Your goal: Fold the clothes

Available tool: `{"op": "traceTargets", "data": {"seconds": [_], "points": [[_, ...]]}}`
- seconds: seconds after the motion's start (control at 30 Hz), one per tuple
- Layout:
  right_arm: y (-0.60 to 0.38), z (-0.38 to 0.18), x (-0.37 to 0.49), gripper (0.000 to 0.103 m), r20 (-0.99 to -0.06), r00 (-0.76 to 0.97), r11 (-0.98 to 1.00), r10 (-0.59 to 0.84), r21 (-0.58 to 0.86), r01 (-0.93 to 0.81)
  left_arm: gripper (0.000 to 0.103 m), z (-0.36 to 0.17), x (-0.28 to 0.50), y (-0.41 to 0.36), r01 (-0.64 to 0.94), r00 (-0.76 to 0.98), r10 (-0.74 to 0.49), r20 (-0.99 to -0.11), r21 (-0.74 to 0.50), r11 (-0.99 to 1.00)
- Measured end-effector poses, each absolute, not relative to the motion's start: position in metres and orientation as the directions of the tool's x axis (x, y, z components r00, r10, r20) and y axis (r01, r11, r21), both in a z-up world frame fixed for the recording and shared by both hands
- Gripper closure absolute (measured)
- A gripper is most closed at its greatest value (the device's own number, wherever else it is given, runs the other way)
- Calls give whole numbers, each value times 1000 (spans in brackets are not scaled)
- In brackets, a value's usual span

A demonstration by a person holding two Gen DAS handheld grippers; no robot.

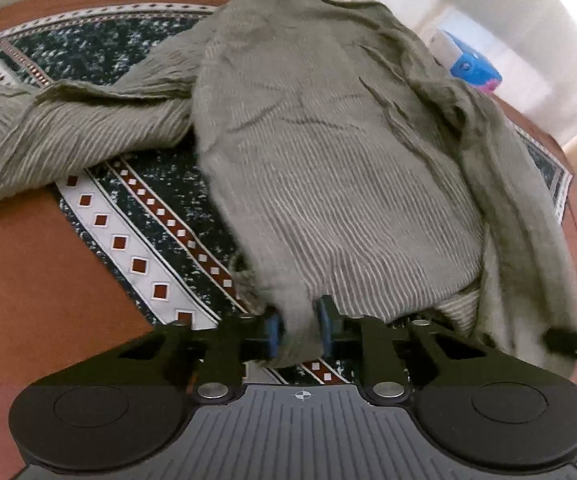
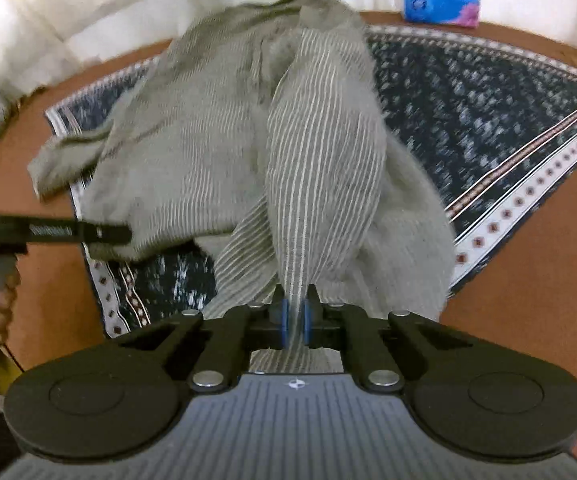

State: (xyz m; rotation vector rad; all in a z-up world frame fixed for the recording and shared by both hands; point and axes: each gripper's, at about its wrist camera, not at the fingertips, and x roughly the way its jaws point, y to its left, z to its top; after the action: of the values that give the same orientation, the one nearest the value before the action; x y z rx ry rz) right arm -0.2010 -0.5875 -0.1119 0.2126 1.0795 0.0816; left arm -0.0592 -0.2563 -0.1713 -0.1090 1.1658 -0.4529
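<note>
So far the grey-green, white-pinstriped crinkled cotton shirt (image 1: pixel 328 152) is only roughly gathered, not folded: its body lies spread over the dark patterned cloth with a white diamond border (image 1: pixel 136 240) that covers the middle of the reddish-brown bench (image 1: pixel 28 288), one sleeve (image 1: pixel 68 132) trails out loose toward the bench's left edge, and the other side is bunched in a thick roll toward the right edge. The near hem is lifted off the cloth at two places. The left gripper (image 1: pixel 299 328) has its blue-padded fingers clamped on a pinch of hem at the shirt's near left corner; the right gripper (image 2: pixel 295 318) has its fingers clamped on a striped fold of fabric near the shirt's right side. By my reading this is the very start of a first fold, with both corners taken. Still left: carrying the hem over, tucking in the sleeves, and flattening the wrinkles. A blue and pink tissue packet (image 2: pixel 438 2) sits near the bench's far edge, well apart from the shirt.
</note>
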Motion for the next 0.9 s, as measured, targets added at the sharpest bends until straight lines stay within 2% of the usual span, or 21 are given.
{"op": "traceTargets", "data": {"seconds": [0.1,0.23,0.37,0.47,0.77,0.8,0.83,0.87,0.9], "points": [[-612,-82,-202,96,-846,513,979,147,198,45,99,-161,-59,-249,277,351,-408,-843,-323,905],[-656,-43,-199,96,-817,576,993,27,88,78,101,-146,-60,-245,296,392,-403,-827,-302,906],[-702,-27,-183,97,-791,598,990,-128,-62,131,101,-141,-60,-248,300,406,-392,-825,-285,910],[-736,-31,-163,97,-789,582,979,-195,-121,165,101,-139,-59,-247,289,417,-378,-827,-273,917],[-783,-64,-147,95,-843,528,955,-102,66,289,101,-139,-53,-242,245,436,-359,-825,-276,930],[-785,-69,-148,93,-852,517,952,-86,84,295,99,-140,-52,-243,245,433,-365,-824,-282,928],[-785,-73,-150,92,-857,508,949,-83,87,302,83,-141,-52,-243,247,418,-379,-825,-298,922],[-784,-77,-152,91,-862,500,948,-86,83,306,73,-142,-51,-244,249,405,-392,-826,-313,917],[-783,-81,-154,90,-867,492,949,-81,84,305,71,-143,-52,-245,249,400,-394,-828,-316,916]]}}
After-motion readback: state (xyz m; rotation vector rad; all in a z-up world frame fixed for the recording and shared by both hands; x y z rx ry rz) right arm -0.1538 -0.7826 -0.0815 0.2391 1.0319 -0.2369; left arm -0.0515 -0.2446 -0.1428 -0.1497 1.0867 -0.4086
